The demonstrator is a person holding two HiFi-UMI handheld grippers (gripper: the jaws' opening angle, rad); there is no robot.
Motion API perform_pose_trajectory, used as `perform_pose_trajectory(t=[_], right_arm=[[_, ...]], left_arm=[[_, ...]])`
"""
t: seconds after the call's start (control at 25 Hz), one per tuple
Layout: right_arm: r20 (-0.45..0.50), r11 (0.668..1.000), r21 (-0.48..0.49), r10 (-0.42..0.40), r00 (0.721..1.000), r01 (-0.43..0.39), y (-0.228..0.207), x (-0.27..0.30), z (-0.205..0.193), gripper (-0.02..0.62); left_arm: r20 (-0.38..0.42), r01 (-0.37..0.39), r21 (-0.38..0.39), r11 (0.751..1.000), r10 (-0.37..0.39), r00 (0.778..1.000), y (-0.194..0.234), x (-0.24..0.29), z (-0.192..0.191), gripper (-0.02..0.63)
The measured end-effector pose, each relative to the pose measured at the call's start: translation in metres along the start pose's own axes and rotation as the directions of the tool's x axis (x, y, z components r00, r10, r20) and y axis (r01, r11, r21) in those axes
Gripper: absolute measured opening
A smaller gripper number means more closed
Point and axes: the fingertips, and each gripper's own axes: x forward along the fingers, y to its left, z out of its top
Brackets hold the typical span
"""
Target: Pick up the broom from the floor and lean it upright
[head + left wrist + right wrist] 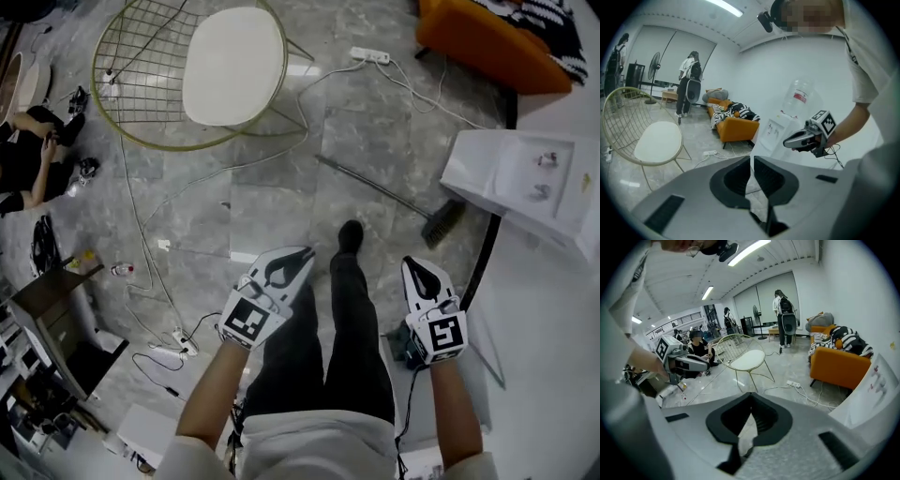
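Thin-handled, bristle-headed broom (380,190) lies flat on glossy grey marble floor (272,206), above clenched, empty left tongs (302,255) and right tongs (413,264).

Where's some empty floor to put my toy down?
Bare tiles lie in front of the shoe, between the broom and the wire chair, and between the broom and the power strip. Cables crowd the left side.

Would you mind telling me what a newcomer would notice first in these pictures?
The left gripper and the right gripper, both shut and empty, are held out low in the head view. Ahead of them the broom lies flat on the grey floor, its brush end near the white water dispenser. Farther off stands a round wire chair with a white seat.
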Motion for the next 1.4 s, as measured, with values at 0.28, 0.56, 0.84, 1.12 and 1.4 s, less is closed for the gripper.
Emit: perform_pose_trajectory(t=[0.28, 0.56, 0.84, 1.12, 1.4], right_arm=[[-0.024, 0.999, -0.006, 0.053, 0.998, -0.053, -0.034, 0.092, -0.072, 0.003], [-0.027, 0.997, -0.002, 0.077, 0.997, -0.077, -0.060, 0.179, -0.140, 0.003], [-0.051, 0.995, -0.030, 0.095, 0.994, -0.097, -0.082, 0.256, -0.203, 0.014], [-0.076, 0.994, -0.044, 0.101, 0.992, -0.105, -0.107, 0.325, -0.267, 0.032], [-0.095, 0.988, -0.091, 0.115, 0.989, -0.124, -0.136, 0.387, -0.321, 0.059]], left_arm=[[-0.045, 0.013, -0.053, 0.999, -0.015, 0.999, 0.034, 0.067, -0.081, 0.025], [-0.059, 0.017, -0.056, 0.998, -0.020, 0.998, 0.068, 0.122, -0.164, 0.025], [-0.077, 0.023, -0.051, 0.998, -0.027, 0.997, 0.121, 0.166, -0.240, 0.025], [-0.126, 0.098, 0.072, 0.993, -0.088, 0.988, 0.171, 0.213, -0.325, 0.025], [-0.116, 0.152, 0.088, 0.984, -0.141, 0.983, 0.215, 0.265, -0.378, 0.025]])
